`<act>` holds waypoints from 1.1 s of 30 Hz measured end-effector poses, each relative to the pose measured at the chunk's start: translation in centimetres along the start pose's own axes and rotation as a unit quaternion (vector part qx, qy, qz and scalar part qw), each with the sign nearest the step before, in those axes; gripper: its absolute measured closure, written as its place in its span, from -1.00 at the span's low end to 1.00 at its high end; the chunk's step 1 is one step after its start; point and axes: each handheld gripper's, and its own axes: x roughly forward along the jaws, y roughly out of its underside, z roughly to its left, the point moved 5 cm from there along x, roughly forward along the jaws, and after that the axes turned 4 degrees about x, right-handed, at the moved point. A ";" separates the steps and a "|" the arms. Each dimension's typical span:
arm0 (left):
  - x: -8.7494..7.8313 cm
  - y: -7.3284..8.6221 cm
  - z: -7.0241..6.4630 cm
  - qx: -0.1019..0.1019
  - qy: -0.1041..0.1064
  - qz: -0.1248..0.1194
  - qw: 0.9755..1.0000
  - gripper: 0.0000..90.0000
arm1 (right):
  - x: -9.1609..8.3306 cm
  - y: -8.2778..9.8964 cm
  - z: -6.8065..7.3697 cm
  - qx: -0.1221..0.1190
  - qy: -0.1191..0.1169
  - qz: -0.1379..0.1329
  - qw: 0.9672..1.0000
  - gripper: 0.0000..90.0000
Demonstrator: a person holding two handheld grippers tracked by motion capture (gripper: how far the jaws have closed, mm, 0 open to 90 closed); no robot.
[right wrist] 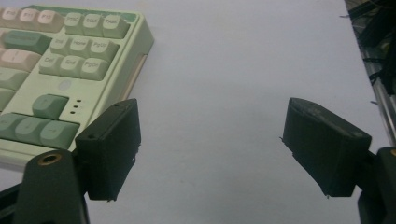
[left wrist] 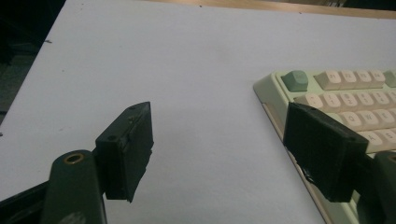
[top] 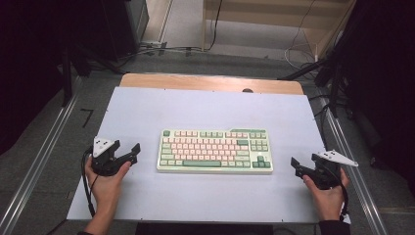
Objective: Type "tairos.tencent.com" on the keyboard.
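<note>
Keyboard [top: 215, 151] flat at centre of white table [top: 147, 196], between both grippers, touched by neither. Left gripper [top: 125, 152] just beside keyboard's left end, jaws spread, nothing between. Right gripper [top: 303, 169] near keyboard's right end, apart from it, jaws likewise spread and empty.

Matt plastic keyboard [top: 215, 151] on a smooth, matt white table sheet [top: 147, 112].

keyboard [top: 215, 151] lies mid-table [top: 147, 107], between left hand-held gripper [top: 128, 150] and right hand-held gripper [top: 304, 165].
</note>
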 end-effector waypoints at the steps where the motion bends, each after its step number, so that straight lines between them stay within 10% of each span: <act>1: 0.0 0.0 -0.1 0.001 0.007 -0.001 1.000 -0.42 | 0.0 0.0 0.1 0.001 -0.003 0.000 1.000 -0.61; 26: -0.1 -0.8 -2.0 0.020 0.010 -0.016 1.000 0.14 | 0.3 -1.0 2.9 -0.031 -0.018 -0.021 0.999 -0.33; 33: 0.1 -1.1 -3.2 0.037 0.028 -0.017 0.999 0.48 | 1.0 -1.5 4.9 -0.045 -0.055 -0.020 0.997 -0.06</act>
